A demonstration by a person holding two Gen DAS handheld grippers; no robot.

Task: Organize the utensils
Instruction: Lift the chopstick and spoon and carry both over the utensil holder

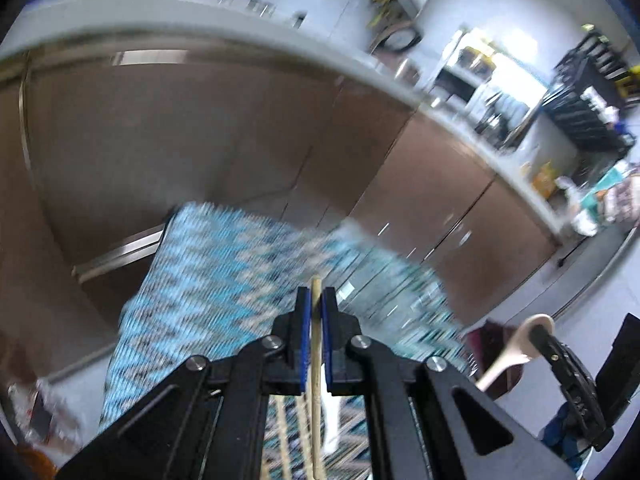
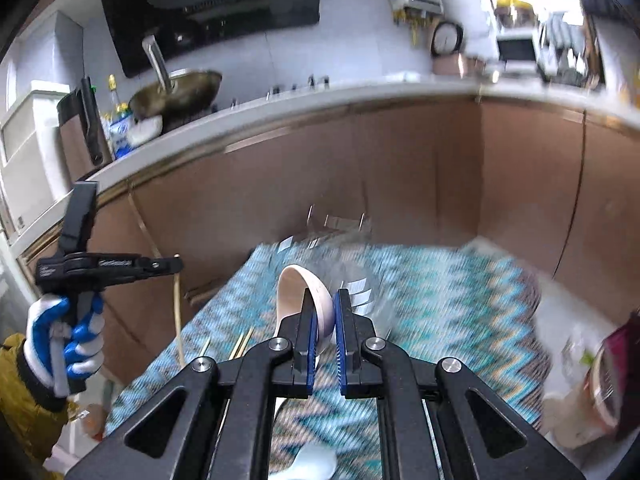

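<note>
My left gripper (image 1: 316, 300) is shut on a thin wooden chopstick (image 1: 317, 364) that runs up between its blue pads. It also shows in the right wrist view (image 2: 176, 268), at the left, with the chopstick (image 2: 178, 312) hanging down. My right gripper (image 2: 325, 304) is shut on a cream ceramic spoon (image 2: 298, 292), bowl up. It also shows in the left wrist view (image 1: 538, 334), holding the spoon (image 1: 516, 350). Both are above a blue zigzag mat (image 2: 432, 296). Loose chopsticks (image 2: 242, 344) and a pale blue spoon (image 2: 316, 460) lie on the mat. A clear glass container (image 2: 344, 264) stands blurred at the mat's far edge.
Brown cabinet fronts (image 2: 400, 168) under a white counter (image 2: 304, 100) stand behind the mat. A wok (image 2: 180, 90) sits on the stove at the left. Packets and a bag (image 2: 600, 384) lie at the mat's right side.
</note>
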